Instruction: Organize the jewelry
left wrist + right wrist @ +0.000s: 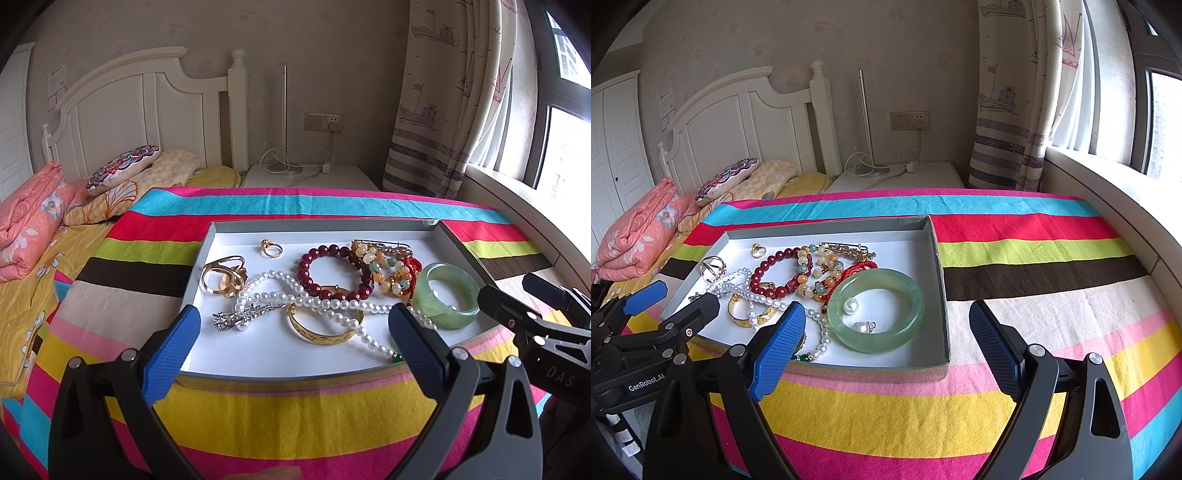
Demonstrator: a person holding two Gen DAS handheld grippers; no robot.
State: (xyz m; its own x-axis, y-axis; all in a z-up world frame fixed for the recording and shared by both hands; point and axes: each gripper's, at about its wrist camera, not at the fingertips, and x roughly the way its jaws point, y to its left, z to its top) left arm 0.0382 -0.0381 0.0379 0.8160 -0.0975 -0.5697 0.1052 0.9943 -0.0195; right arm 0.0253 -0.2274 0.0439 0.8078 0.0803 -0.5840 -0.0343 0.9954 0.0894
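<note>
Jewelry lies heaped in a shallow grey tray (940,280) on our striped worktop (1034,266): a pearl necklace (332,304) trails over a gold bangle (321,334), beaded bracelets (332,271) overlap, a green jade bangle (875,310) rings two loose pearls. Nothing looks sorted yet. Our left hand-held gripper (295,332) and right hand-held gripper (886,343) hover wide open, holding nothing.

"GenRobot.AI" on left tongs (646,299); "DAS", perhaps cropped.
</note>
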